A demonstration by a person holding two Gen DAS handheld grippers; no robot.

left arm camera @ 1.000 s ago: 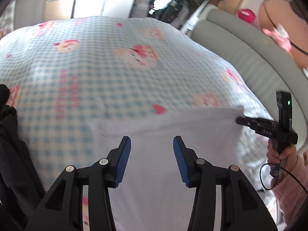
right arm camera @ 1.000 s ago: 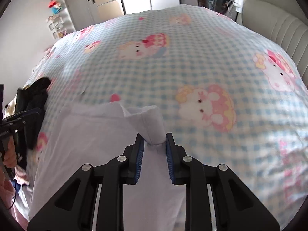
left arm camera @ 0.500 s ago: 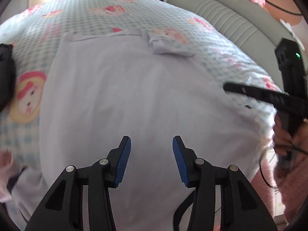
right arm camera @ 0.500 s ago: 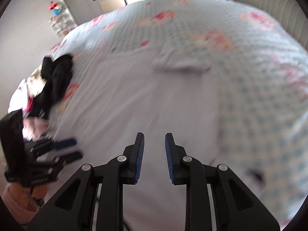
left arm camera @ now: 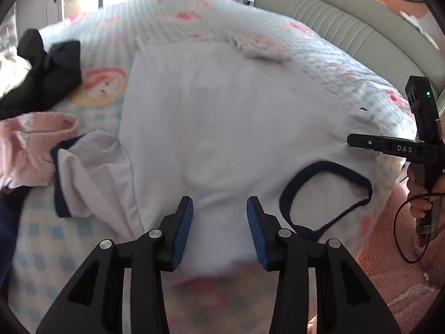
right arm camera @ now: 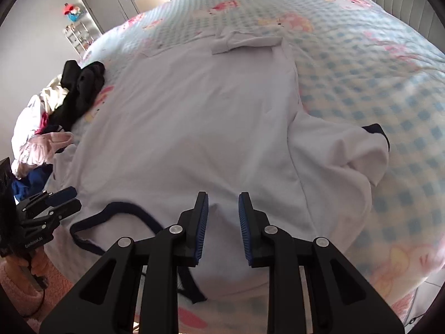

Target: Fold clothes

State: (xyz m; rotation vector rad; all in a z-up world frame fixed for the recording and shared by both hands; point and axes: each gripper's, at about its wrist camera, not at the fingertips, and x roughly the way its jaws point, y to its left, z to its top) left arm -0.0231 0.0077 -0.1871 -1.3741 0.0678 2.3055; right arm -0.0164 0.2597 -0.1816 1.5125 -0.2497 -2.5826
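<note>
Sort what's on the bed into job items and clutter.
Job: white T-shirt spread flat; left gripper and right gripper, both open above it.
Clutter: black garment; pink garment; blue cloth.

A bed covered in a blue-checked cartoon-print blanket. A white T-shirt with navy trim lies spread flat on it, collar at the near edge. A heap of black, pink and cream clothes sits at its left side.
</note>
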